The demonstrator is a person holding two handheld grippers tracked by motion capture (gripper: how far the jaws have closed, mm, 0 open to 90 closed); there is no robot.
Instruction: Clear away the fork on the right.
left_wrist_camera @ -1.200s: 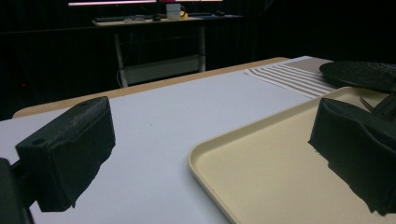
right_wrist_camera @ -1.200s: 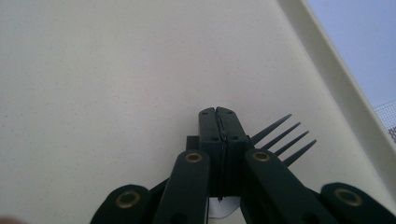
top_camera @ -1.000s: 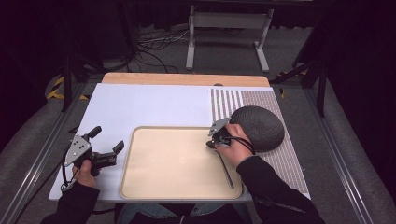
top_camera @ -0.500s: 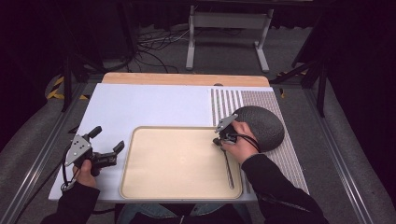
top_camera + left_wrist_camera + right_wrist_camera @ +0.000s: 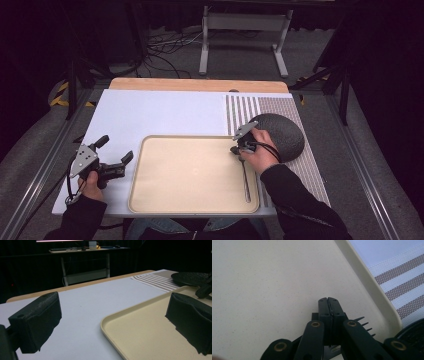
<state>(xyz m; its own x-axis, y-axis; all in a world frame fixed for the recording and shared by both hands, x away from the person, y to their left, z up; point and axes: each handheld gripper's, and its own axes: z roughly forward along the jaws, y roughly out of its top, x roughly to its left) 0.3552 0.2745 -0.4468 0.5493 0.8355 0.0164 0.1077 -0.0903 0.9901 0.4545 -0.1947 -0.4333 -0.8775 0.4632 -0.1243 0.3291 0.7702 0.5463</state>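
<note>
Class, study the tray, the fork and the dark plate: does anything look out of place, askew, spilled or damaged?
Nothing stands out. The fork lies flat along the tray's right side, the dark plate sits on the striped mat, and nothing looks spilled or broken.

Left gripper fingers wide apart above white mat and beige tray corner

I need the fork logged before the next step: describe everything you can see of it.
The fork is slim, dark and metallic-looking. It lies flat on the beige tray along the right rim, handle toward the person. Its four tines jut out beside the right gripper, whose shut jaws rest over the head end; whether they pinch it is unclear.
</note>
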